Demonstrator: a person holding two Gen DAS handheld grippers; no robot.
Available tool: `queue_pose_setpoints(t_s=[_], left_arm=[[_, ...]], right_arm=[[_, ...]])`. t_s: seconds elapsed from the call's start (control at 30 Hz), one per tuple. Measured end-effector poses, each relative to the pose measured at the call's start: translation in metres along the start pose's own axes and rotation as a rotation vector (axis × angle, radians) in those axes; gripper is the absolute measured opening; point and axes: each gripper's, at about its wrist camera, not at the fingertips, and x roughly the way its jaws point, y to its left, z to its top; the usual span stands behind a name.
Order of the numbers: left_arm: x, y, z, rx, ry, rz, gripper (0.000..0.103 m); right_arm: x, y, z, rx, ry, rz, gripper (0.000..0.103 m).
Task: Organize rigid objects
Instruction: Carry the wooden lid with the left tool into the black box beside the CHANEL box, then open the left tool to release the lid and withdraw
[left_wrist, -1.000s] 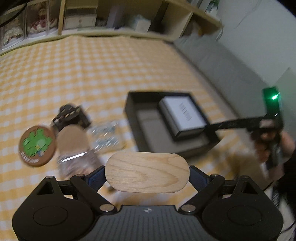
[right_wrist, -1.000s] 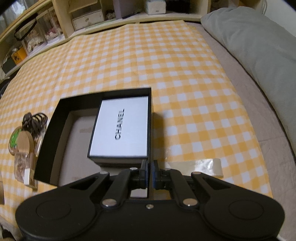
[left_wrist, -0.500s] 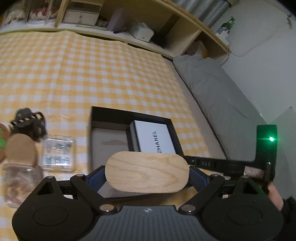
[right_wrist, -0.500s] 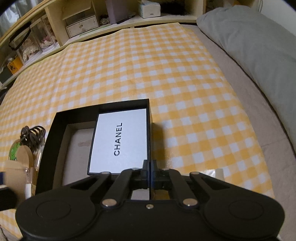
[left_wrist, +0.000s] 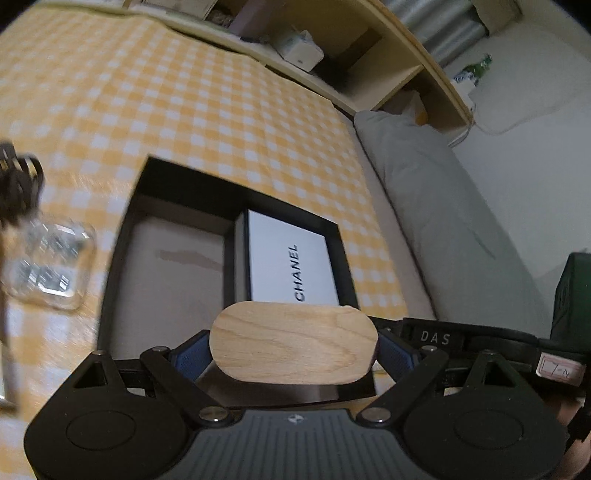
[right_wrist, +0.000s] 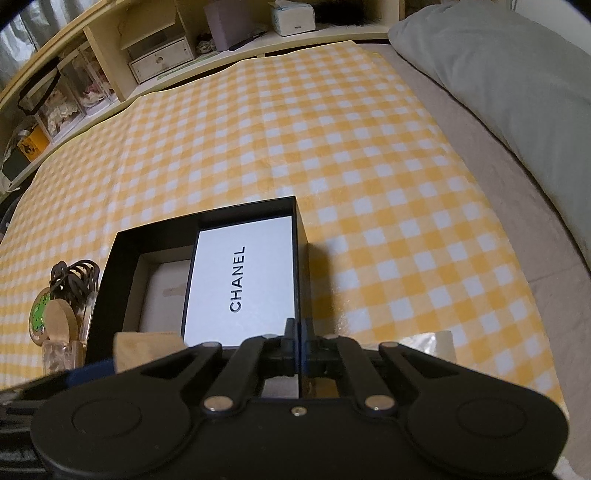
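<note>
My left gripper (left_wrist: 293, 354) is shut on a pale oval wooden block (left_wrist: 293, 343), gripped by its two ends between the blue pads. It hangs over the near edge of an open black box (left_wrist: 114, 266) lying on the yellow checked cloth. Inside the box, against its right wall, lies a white CHANEL box (left_wrist: 291, 266). In the right wrist view my right gripper (right_wrist: 298, 343) is shut on the thin right wall of the black box (right_wrist: 105, 295), beside the white box (right_wrist: 240, 280). The wooden block (right_wrist: 147, 350) shows at lower left there.
Left of the box lie a clear plastic case (left_wrist: 48, 269), a dark coiled cord (right_wrist: 74, 280), a round wooden disc (right_wrist: 61, 321), a green-printed disc (right_wrist: 38, 317) and a small clear jar (right_wrist: 55, 358). A grey pillow (right_wrist: 517, 74) borders the right side. Shelves (right_wrist: 159, 59) run along the back.
The left gripper has carried the wooden block rightward and lower, from beside the small items to the box's near edge, rolling as it went. The right gripper has kept still on the box wall.
</note>
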Motion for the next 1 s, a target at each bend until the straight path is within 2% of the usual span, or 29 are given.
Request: queue_pose_setpoints(t_s=[0.17, 0.33, 0.53, 0.6, 0.67, 0.87, 0.93, 1.0], left_arm=[[0.006, 0.001, -0.004, -0.029, -0.036, -0.014, 0.096], [0.004, 0.003, 0.000, -0.041, -0.003, -0.058, 0.100], [0.002, 0.004, 0.002, -0.018, 0.054, -0.032, 0.077], [0.002, 0.002, 0.003, 0.008, 0.082, 0.002, 0.067], [0.003, -0.003, 0.003, 0.058, 0.111, 0.058, 0.063], [0.012, -0.013, 0.002, 0.195, 0.170, 0.170, 0.061], [0.017, -0.011, 0.000, 0.207, 0.184, 0.174, 0.061], [0.021, -0.006, 0.000, 0.181, 0.191, 0.143, 0.061]], right_arm=[[0.001, -0.001, -0.001, 0.019, 0.001, 0.011, 0.002], [0.000, 0.000, -0.002, 0.025, 0.001, 0.013, 0.002], [-0.001, 0.001, -0.002, 0.026, 0.001, 0.014, 0.002], [-0.001, 0.000, -0.002, 0.026, 0.000, 0.014, 0.002], [0.000, 0.000, -0.002, 0.027, 0.001, 0.015, 0.002], [-0.001, 0.002, -0.002, 0.025, 0.002, 0.011, 0.002], [-0.001, 0.003, -0.002, 0.023, 0.003, 0.009, 0.002], [-0.001, 0.004, -0.002, 0.023, 0.003, 0.008, 0.002]])
